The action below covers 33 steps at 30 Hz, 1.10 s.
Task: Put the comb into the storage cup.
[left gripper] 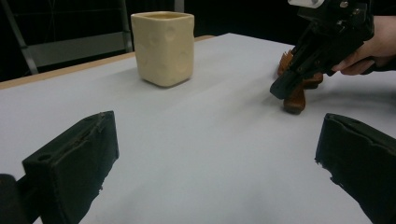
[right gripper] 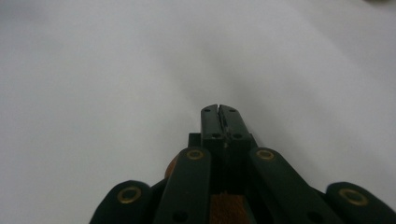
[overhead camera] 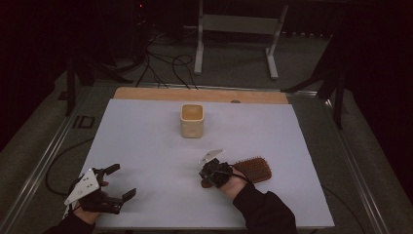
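A brown wooden hairbrush [overhead camera: 253, 168] lies bristles up on the white sheet at the front right, its handle pointing left. My right gripper [overhead camera: 206, 179] sits over that handle, tilted down toward the sheet. In the right gripper view its jaws [right gripper: 219, 110] are pressed together with nothing between the tips, and brown wood [right gripper: 228, 210] shows underneath the linkage. The left gripper view shows the handle end [left gripper: 295, 97] just below the right gripper [left gripper: 280, 88]. My left gripper [overhead camera: 121, 181] rests at the front left, open and empty [left gripper: 215, 154].
A cream square cup [overhead camera: 192, 121] [left gripper: 163, 46] stands upright at the back middle of the white sheet [overhead camera: 146, 141]. A wooden table edge [overhead camera: 146, 93] runs behind it. Beyond are a metal stand [overhead camera: 234, 24] and floor cables [overhead camera: 165, 63].
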Each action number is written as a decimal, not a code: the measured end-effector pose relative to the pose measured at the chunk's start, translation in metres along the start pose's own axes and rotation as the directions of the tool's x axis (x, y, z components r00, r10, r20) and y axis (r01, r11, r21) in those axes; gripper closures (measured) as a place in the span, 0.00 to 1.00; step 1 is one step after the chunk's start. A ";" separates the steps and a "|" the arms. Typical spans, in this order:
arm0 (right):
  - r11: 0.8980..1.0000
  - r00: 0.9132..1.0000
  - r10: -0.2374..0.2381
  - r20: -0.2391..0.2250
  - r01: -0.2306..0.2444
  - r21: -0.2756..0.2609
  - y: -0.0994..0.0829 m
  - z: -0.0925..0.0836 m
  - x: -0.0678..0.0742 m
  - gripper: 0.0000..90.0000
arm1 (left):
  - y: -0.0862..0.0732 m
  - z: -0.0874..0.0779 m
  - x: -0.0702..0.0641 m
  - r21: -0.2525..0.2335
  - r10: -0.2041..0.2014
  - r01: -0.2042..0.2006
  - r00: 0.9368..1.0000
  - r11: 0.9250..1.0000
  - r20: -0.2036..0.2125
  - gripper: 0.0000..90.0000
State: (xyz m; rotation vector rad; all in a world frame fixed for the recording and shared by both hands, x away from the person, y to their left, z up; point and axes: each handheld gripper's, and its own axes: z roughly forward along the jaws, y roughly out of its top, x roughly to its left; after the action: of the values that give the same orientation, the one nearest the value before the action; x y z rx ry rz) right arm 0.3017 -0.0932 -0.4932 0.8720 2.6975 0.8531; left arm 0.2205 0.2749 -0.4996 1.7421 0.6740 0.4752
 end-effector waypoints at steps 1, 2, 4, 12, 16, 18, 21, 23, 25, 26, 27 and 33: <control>1.000 1.000 0.000 0.000 0.000 0.000 0.000 0.000 0.000 1.00 | 0.000 0.000 0.000 0.000 0.000 0.000 1.000 1.000 0.000 0.00; 1.000 1.000 0.003 0.000 -0.003 0.002 0.000 0.000 0.000 1.00 | 0.000 0.000 0.000 -0.002 0.002 -0.002 1.000 1.000 0.000 0.00; 1.000 1.000 0.003 0.003 -0.003 0.002 -0.002 0.001 0.000 1.00 | 0.000 0.000 0.000 0.002 0.003 -0.003 1.000 1.000 0.001 0.00; 1.000 1.000 0.012 -0.006 -0.012 0.018 -0.007 0.002 0.000 1.00 | 0.000 0.000 0.000 0.000 0.000 0.000 1.000 1.000 0.002 0.00; 1.000 1.000 0.013 -0.011 -0.012 0.027 -0.011 0.000 0.001 1.00 | 0.000 0.000 0.000 0.002 0.002 -0.002 1.000 1.000 0.001 0.00; 0.999 1.000 0.008 -0.010 -0.008 0.034 -0.013 -0.002 0.002 1.00 | 0.000 0.000 0.000 0.000 -0.001 0.001 1.000 1.000 0.000 0.00; 0.999 1.000 0.013 -0.012 -0.012 0.036 -0.017 -0.004 0.003 1.00 | 0.000 0.000 0.000 0.000 0.005 -0.005 1.000 1.000 0.001 0.00; 0.999 1.000 0.011 -0.015 -0.011 0.046 -0.021 -0.006 0.002 1.00 | 0.000 0.000 0.000 0.004 0.003 -0.003 1.000 1.000 0.002 0.00; 0.998 1.000 0.013 -0.016 -0.012 0.055 -0.026 -0.007 0.003 1.00 | 0.000 0.000 0.000 0.000 0.002 -0.002 1.000 1.000 0.000 0.00; 0.998 1.000 0.010 -0.018 -0.009 0.058 -0.028 -0.008 0.003 1.00 | 0.001 0.000 -0.001 0.000 0.006 -0.006 1.000 1.000 0.000 0.00; 0.998 1.000 0.019 -0.020 -0.018 0.058 -0.032 -0.010 0.004 1.00 | 0.001 0.000 -0.001 0.001 0.006 -0.006 1.000 1.000 0.000 0.00; 0.998 1.000 0.023 -0.010 -0.022 0.065 -0.045 -0.020 0.004 1.00 | 0.000 0.000 -0.001 0.003 0.006 -0.006 1.000 1.000 0.000 0.00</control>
State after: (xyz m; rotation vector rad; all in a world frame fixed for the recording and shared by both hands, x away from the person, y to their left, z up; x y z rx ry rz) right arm 0.2700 -0.1300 -0.5024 0.9158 2.7439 0.7812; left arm 0.2202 0.2740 -0.4994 1.7469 0.6703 0.4784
